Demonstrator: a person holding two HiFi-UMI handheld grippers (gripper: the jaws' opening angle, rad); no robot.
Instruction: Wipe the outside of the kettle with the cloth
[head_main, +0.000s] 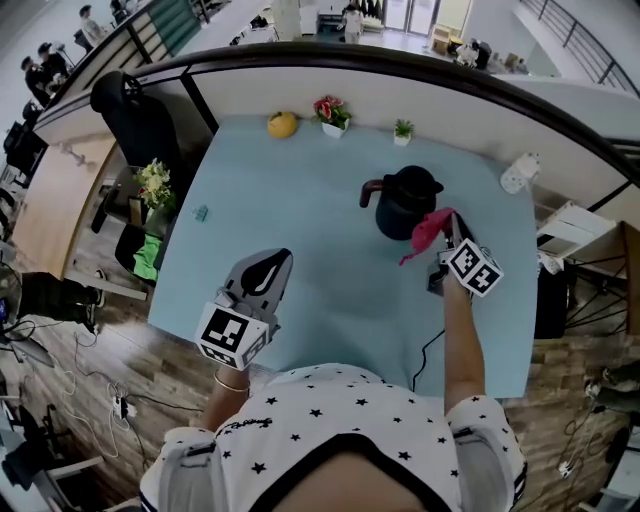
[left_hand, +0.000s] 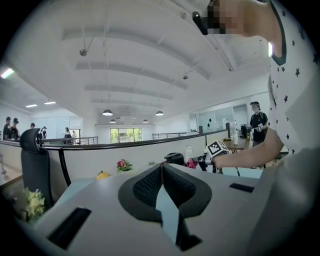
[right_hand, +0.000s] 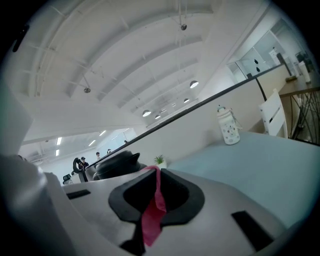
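Nearest: starred white shirt (head_main: 340, 420), both forearms reaching out over the pale blue table (head_main: 300, 220).

Left gripper (left_hand: 161, 169): held low over the near left part of the table, well apart from the kettle. Jaws together at the tips, nothing between them.

Black cable (head_main: 428, 352): runs across the table near its front edge, under the right forearm.

Right gripper (right_hand: 157, 172): further out, to the right of the table's middle. Jaws clamped on a pink cloth (head_main: 425, 235). In the right gripper view the cloth is a thin strip pinched between the pads, its tail hanging down behind them. In the head view the free bunch sits ahead of the jaws, against the lower right side of the kettle.

Kettle (head_main: 405, 205): black, upright on the table, lid on, handle or spout sticking out to the left. It stands just beyond the right gripper's tips.

Far edge of the table, left to right: a yellow fruit (head_main: 282, 124), a small pot of pink flowers (head_main: 332, 112), a tiny green plant (head_main: 403, 130), and a white bottle (head_main: 518, 172) off at the right corner.
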